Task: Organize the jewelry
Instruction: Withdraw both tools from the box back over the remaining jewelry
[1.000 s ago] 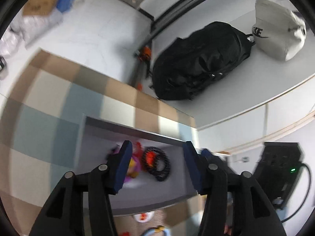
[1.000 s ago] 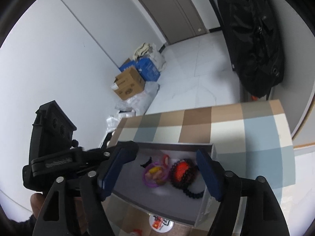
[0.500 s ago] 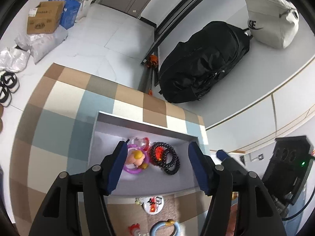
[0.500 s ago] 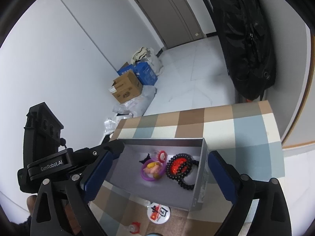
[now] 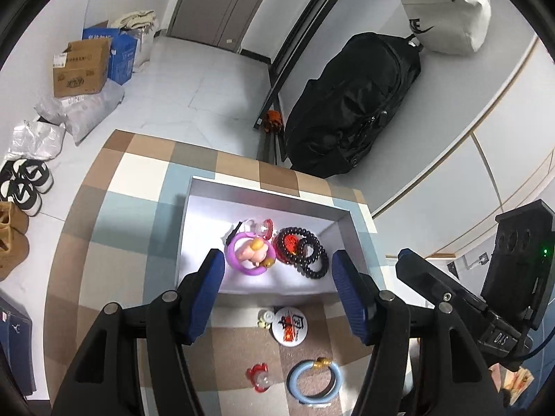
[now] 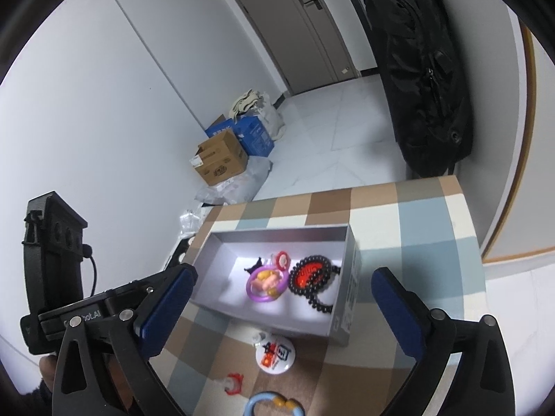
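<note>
Grey box (image 5: 341, 213) holds purple ring (image 5: 250, 256) (pink charm inside) beside black beads (image 5: 308, 253).

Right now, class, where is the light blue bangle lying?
In the left wrist view the light blue bangle lies on the checked cloth, outside the grey box, just below the round white badge and right of the small red charm.

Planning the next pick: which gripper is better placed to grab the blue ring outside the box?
Left, probably. The blue ring lies whole between the left gripper fingers' line of view, jaws open and empty. In the right gripper view the ring sits cut off at the bottom edge. Both jaws have just been opening.
</note>
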A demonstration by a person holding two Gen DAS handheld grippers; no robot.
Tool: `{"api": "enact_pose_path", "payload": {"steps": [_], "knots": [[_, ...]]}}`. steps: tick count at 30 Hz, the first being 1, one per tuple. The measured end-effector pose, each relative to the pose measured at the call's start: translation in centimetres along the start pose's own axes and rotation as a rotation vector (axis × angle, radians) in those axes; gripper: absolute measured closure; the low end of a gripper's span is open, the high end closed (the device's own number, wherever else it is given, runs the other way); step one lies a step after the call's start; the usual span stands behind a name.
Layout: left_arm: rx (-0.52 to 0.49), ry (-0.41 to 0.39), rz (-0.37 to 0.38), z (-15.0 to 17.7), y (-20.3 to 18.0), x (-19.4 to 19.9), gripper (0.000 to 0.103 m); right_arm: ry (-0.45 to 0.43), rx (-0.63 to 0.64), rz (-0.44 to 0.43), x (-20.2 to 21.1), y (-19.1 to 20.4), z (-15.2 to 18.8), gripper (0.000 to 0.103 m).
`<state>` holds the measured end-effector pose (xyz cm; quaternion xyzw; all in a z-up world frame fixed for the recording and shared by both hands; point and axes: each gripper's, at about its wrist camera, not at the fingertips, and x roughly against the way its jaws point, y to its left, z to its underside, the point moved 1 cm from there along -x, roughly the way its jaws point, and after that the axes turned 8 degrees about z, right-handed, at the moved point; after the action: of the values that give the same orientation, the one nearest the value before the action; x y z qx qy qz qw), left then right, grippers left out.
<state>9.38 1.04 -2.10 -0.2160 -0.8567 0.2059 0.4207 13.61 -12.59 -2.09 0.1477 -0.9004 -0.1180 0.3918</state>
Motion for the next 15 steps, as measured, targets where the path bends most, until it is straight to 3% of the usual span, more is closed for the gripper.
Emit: {"api": "enact_pose_path", "payload": {"steps": [11, 15], "knots": [[-0.044, 0.008, -0.095, 3.0, 0.1, 1.3, 0.043, -0.017, 0.007, 0.054, 1.7, 0.2, 2.4, 0.0], [-0.044, 0.017, -0.124, 4.0, 0.5, 1.5, 0.028, 0.003, 0.012, 0.06, 1.8, 0.3, 3.3, 0.0]]}}
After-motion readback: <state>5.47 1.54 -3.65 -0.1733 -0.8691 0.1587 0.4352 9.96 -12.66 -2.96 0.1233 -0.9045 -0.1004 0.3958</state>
